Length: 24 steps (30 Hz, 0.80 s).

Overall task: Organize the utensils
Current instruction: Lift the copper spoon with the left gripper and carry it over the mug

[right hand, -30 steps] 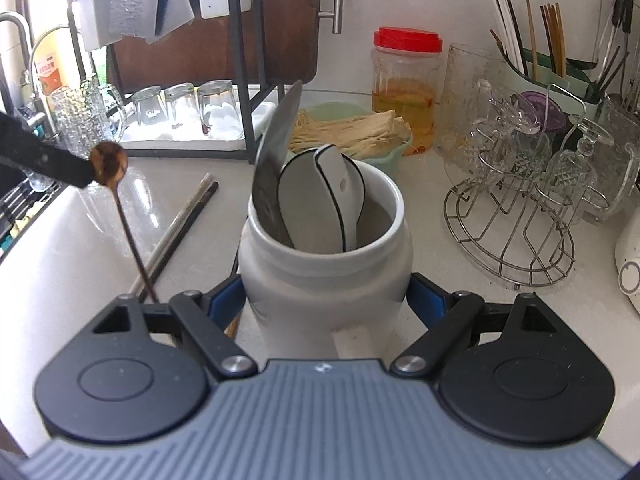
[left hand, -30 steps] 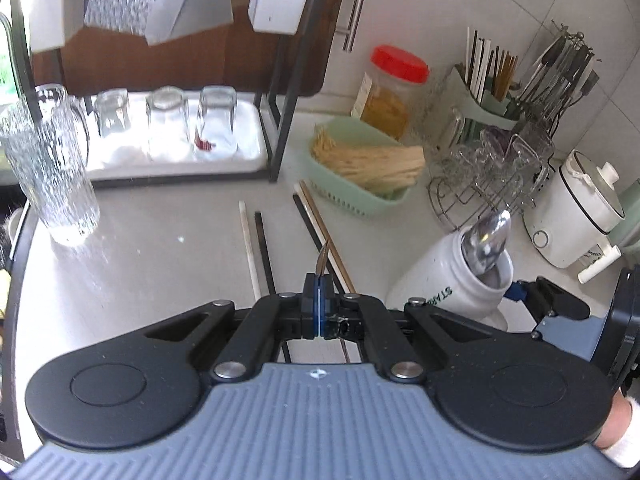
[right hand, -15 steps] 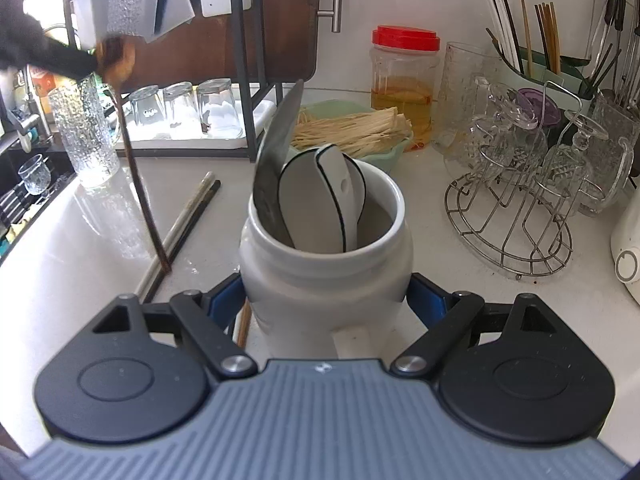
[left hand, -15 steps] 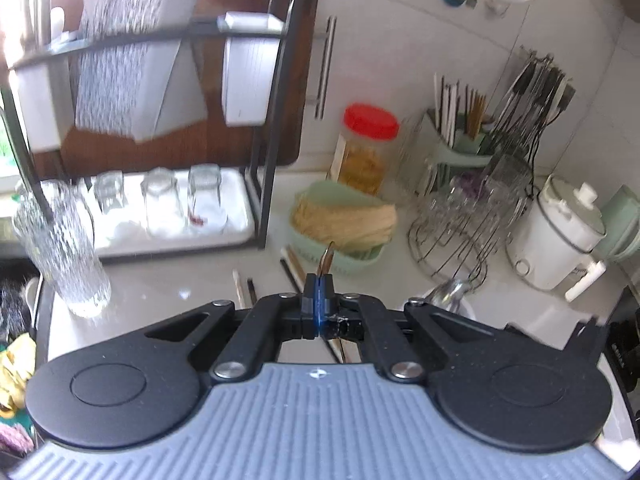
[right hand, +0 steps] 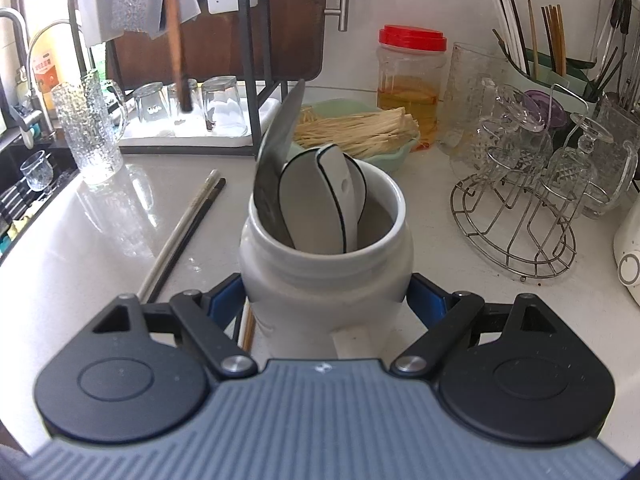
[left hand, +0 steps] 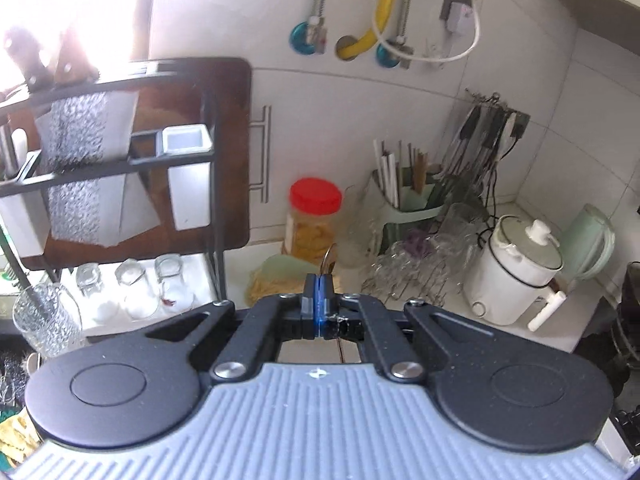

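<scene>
One white jar (right hand: 326,280) holding three utensils (right hand: 320,200); two chopsticks (right hand: 182,232) flat on tabletop (right hand: 100,248); three upturned glasses (right hand: 184,100); one red-lidded jar (right hand: 412,72); one wire rack (right hand: 516,224).

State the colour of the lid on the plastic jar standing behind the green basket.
Red; the lid shows best in the right wrist view.

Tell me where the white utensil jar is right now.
In the right wrist view the white jar stands on the countertop, centred between the right gripper's jaws, with loose chopsticks to its left and the wire glass rack to its right.
</scene>
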Each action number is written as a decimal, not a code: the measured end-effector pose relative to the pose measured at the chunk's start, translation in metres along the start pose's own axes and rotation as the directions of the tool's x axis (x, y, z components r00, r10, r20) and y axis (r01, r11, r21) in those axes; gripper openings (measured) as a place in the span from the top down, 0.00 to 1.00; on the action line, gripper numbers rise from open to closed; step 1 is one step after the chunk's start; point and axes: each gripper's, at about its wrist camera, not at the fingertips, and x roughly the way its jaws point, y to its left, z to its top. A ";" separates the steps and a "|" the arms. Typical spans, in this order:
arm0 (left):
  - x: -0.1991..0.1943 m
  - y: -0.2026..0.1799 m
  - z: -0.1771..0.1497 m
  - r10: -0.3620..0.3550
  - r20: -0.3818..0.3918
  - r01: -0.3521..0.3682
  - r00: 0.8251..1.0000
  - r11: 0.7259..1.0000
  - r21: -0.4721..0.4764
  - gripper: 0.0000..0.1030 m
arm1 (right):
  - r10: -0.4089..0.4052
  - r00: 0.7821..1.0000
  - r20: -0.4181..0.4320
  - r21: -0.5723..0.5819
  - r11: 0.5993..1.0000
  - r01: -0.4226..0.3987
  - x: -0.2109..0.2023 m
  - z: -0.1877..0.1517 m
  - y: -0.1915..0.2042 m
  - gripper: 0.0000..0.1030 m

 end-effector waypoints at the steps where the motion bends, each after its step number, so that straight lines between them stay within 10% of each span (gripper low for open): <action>1: -0.001 -0.004 0.003 -0.004 0.005 0.004 1.000 1.000 0.007 1.00 | 0.001 1.000 0.001 -0.001 1.000 -0.001 0.000 0.000 0.000 0.13; 24: 0.067 -0.063 -0.026 -0.055 -0.059 0.065 0.997 0.980 0.188 1.00 | 0.016 1.000 0.026 0.000 1.000 -0.016 -0.001 -0.004 -0.001 0.13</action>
